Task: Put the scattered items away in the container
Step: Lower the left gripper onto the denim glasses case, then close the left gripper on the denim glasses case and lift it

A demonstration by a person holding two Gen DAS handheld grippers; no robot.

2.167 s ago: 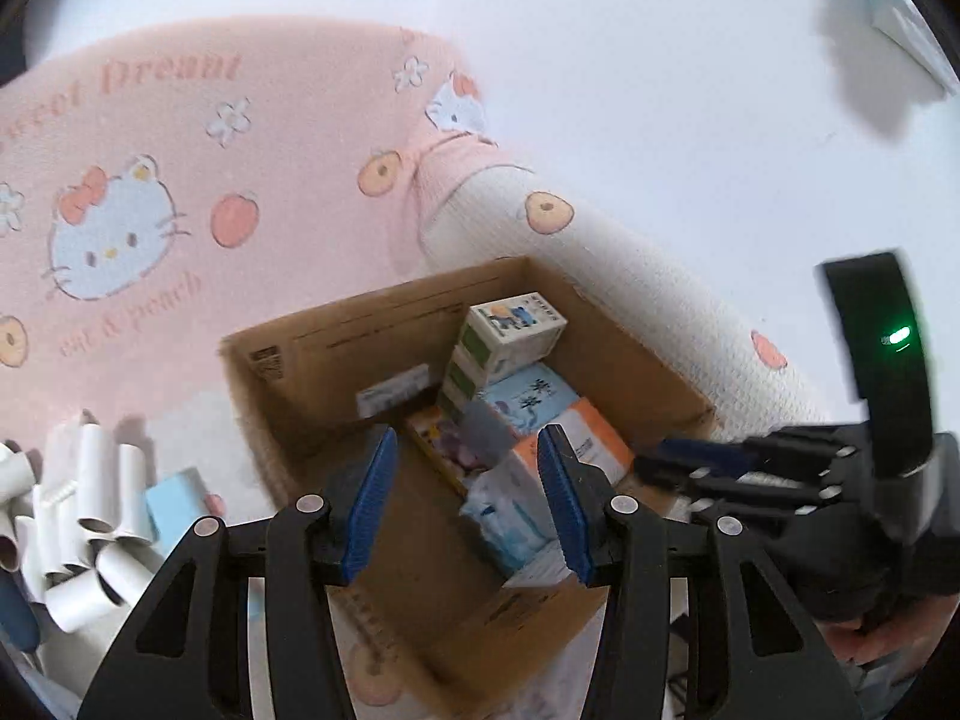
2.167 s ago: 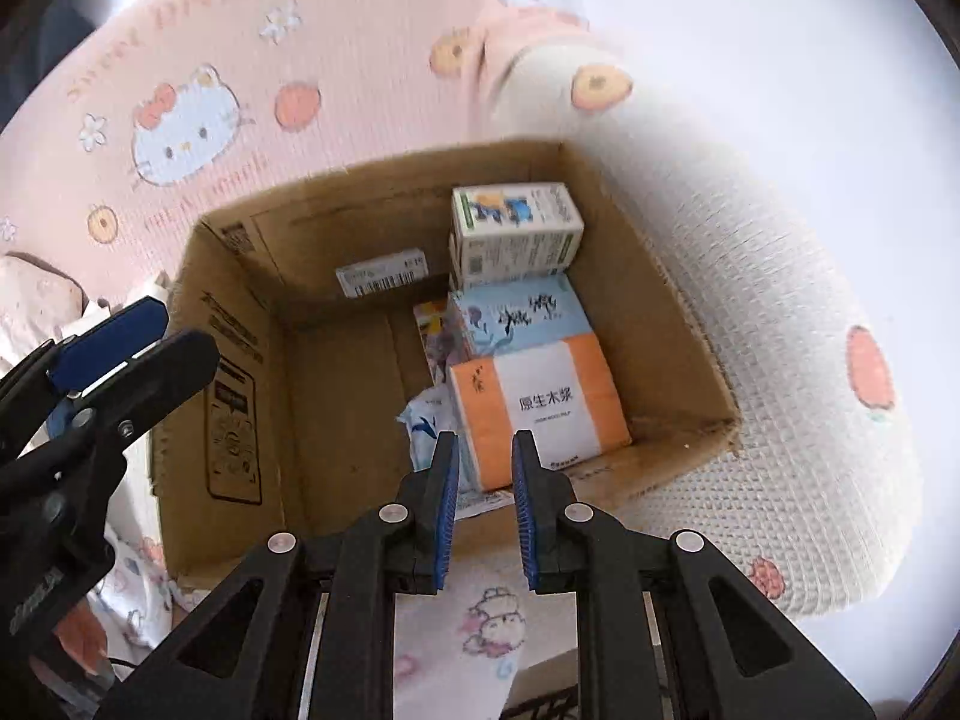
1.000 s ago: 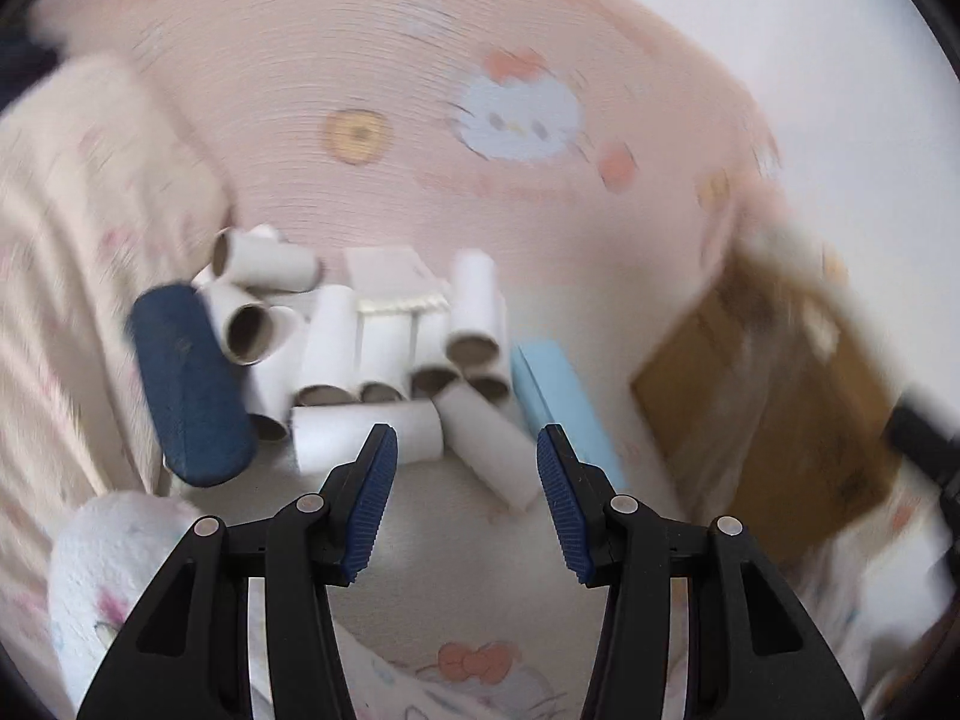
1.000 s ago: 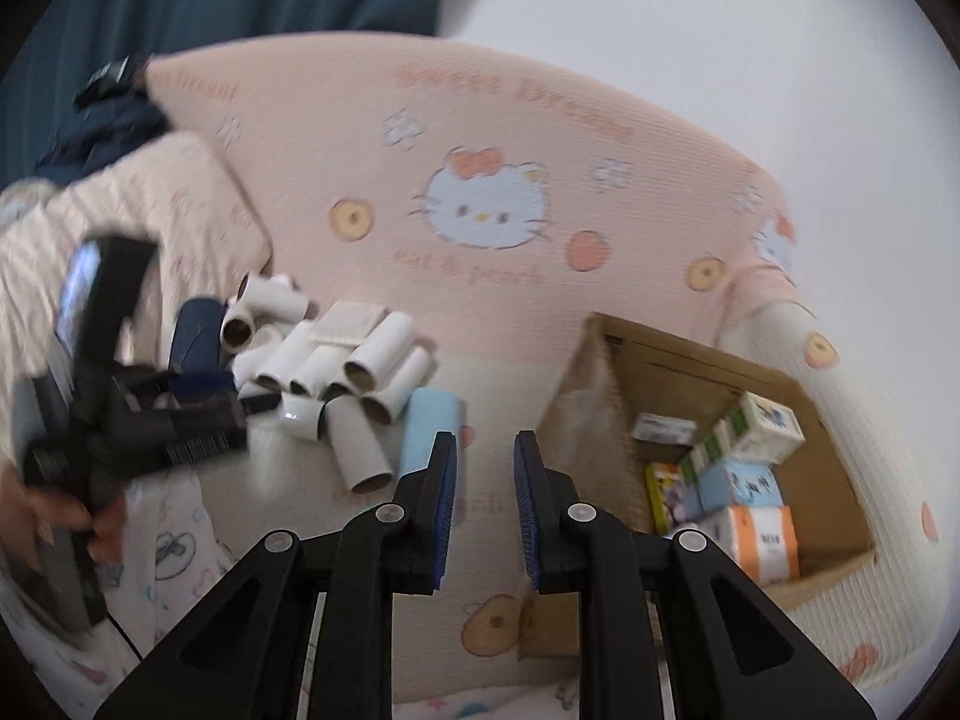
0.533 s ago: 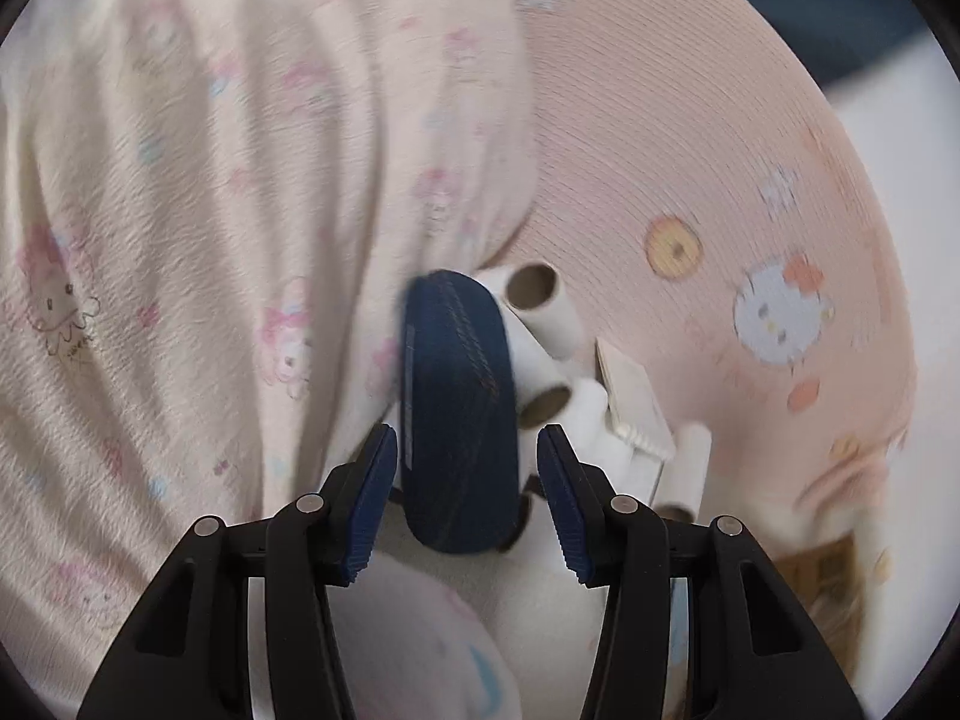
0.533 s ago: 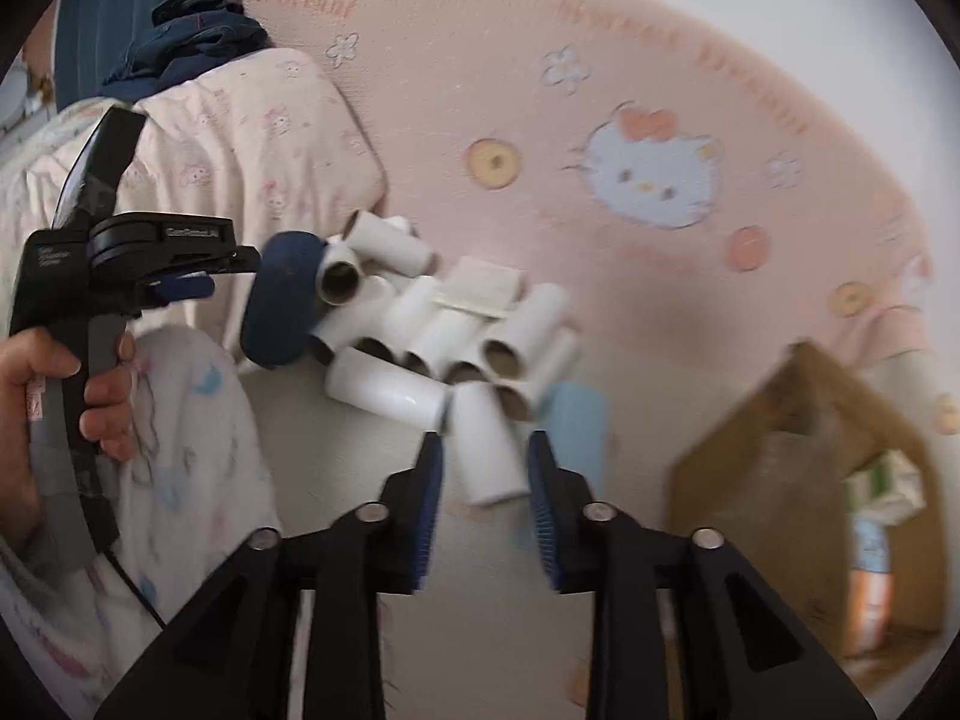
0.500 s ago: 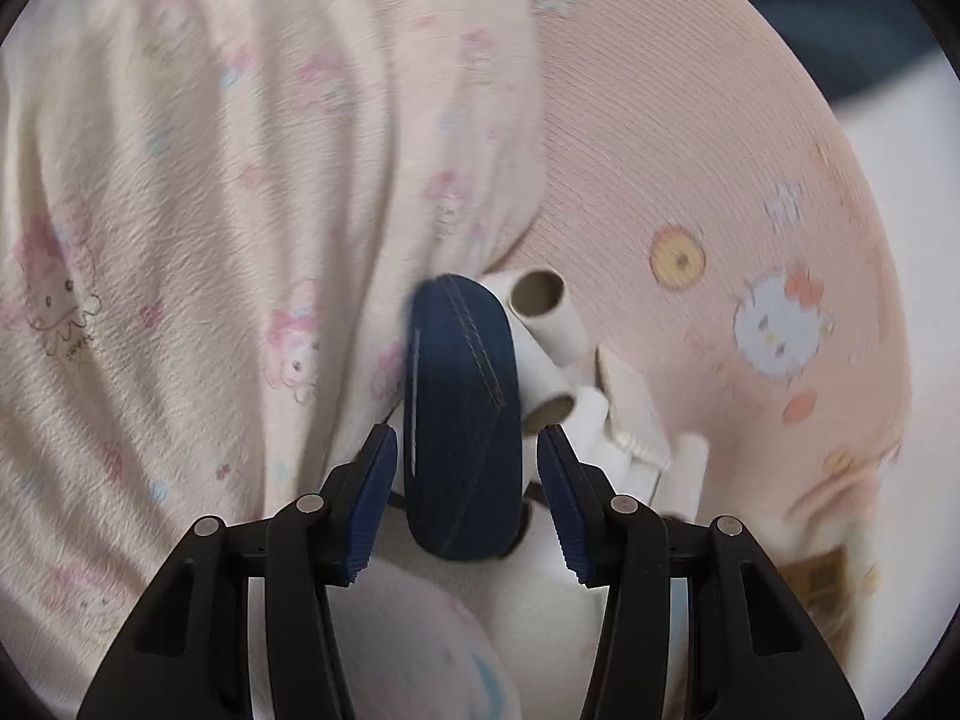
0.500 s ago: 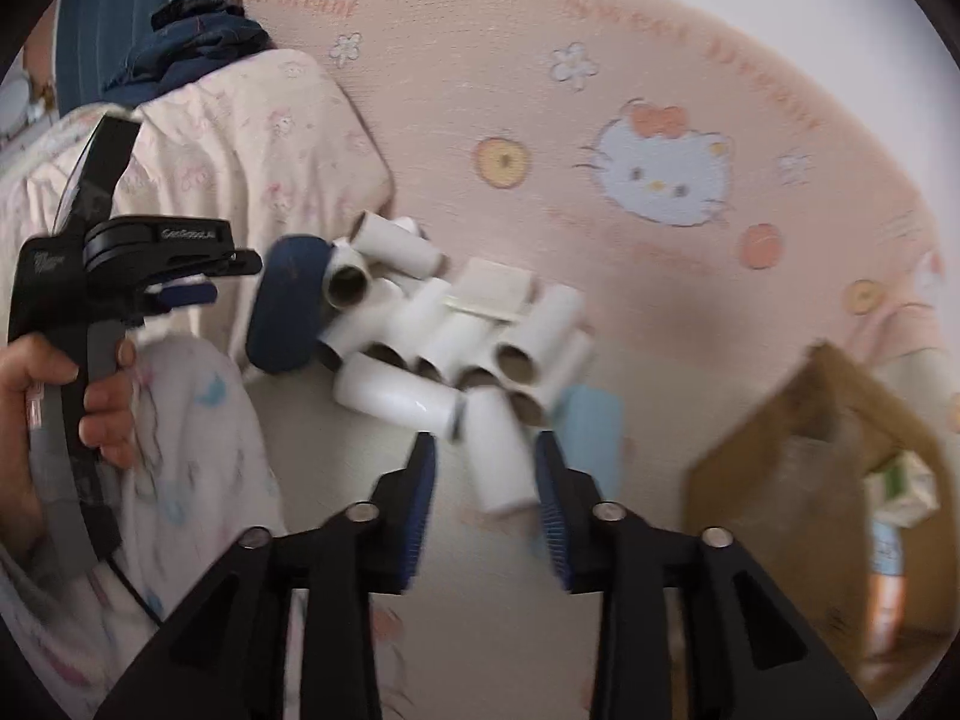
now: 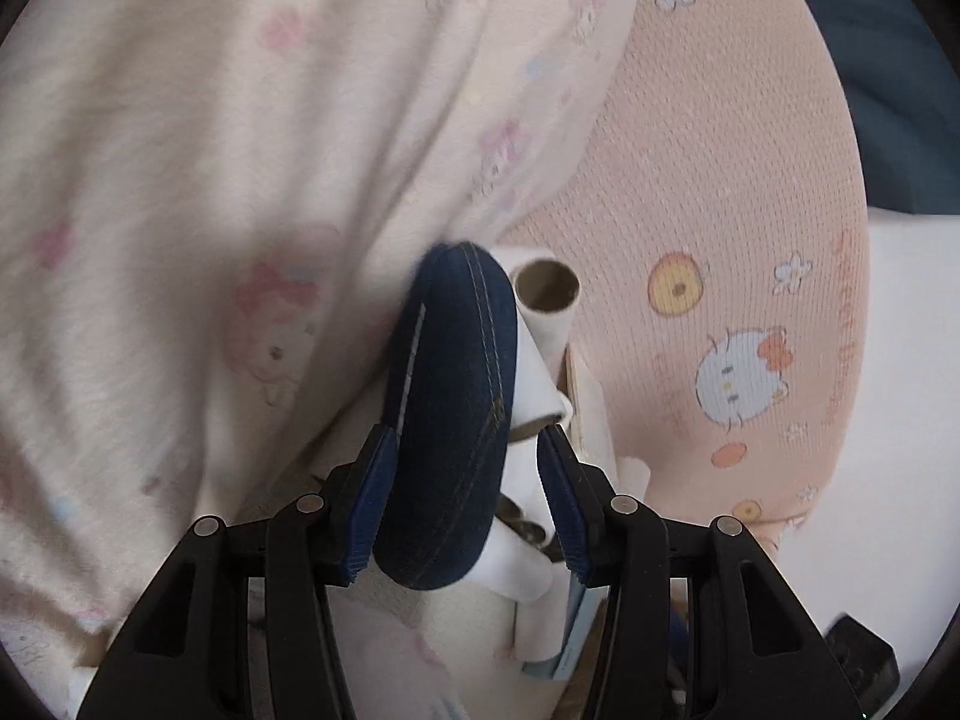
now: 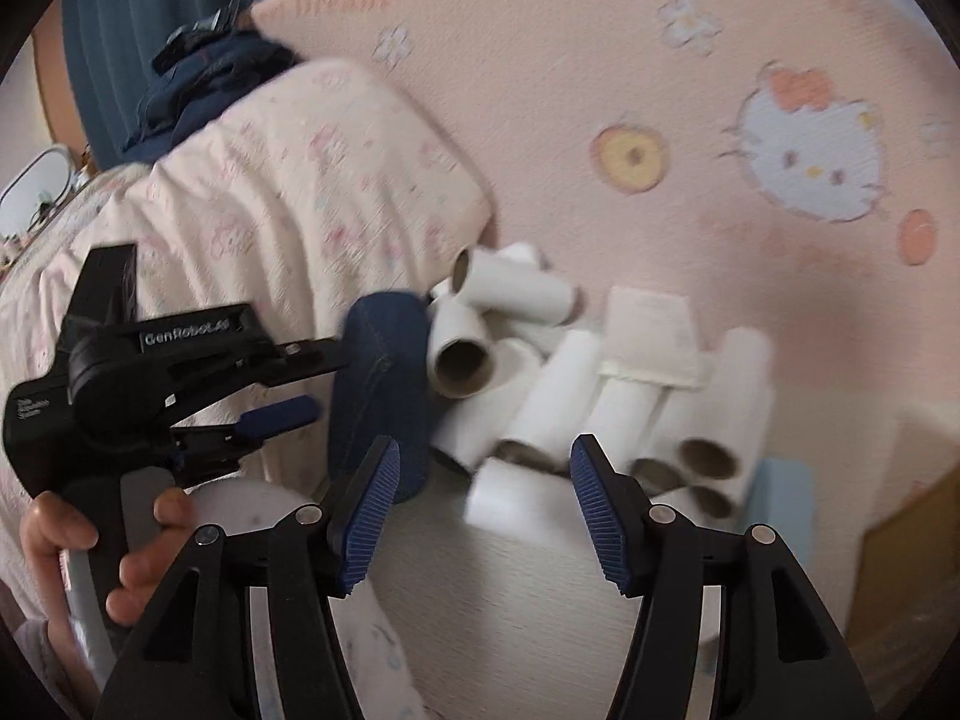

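One dark blue denim case (image 9: 456, 414), oval and stitched, lying on the bedding at the left edge of the heap, between the spread pads of the left gripper (image 9: 465, 501). The pads flank it without visibly pressing, though blur leaves contact uncertain; the straddle suggests a grasp being lined up.
Several white cardboard tubes (image 10: 570, 390), piled just right of the case, some touching it; a flat white packet (image 10: 651, 336) lies on top of them and a pale blue box (image 10: 786, 492) sits at their near right.
Right gripper (image 10: 480, 519): jaws opening, nothing between them, aimed at the nearest tubes, probably for the next pick.
Cardboard box (image 10: 912, 552), the container, only an edge showing at far right, well apart from the case.
Pink cartoon blanket (image 10: 600, 90) beneath everything.
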